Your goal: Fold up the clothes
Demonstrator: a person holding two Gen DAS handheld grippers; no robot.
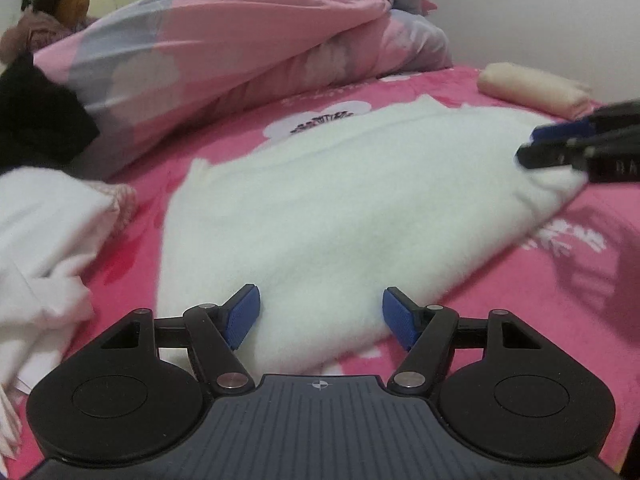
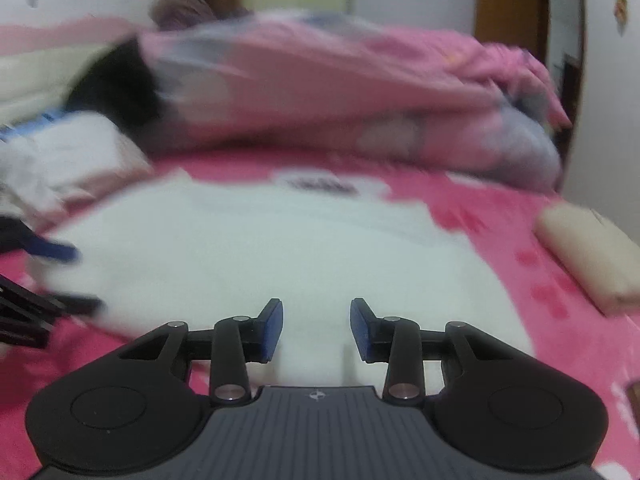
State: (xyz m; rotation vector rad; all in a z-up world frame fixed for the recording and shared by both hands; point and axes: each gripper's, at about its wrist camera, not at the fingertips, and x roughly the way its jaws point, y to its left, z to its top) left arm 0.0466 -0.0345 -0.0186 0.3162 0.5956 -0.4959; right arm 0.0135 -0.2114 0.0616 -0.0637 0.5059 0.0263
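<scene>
Left wrist view: white fleece garment (image 1: 340, 208) spread flat on pink bed (image 1: 560, 280), crumpled white clothes (image 1: 44, 240) left of it, left tool (image 1: 320, 316) open at near edge, right tool (image 2: 316, 328) open over it.

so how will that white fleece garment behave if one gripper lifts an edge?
The white fleece garment is probably floppy: it lies limp on the pink bedsheet, so a lifted edge should drape. It looks fuzzy, so likely grippy. Probably light, though thick.

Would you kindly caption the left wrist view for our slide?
Open left gripper over a white fleece garment on a pink bedsheet.
</scene>
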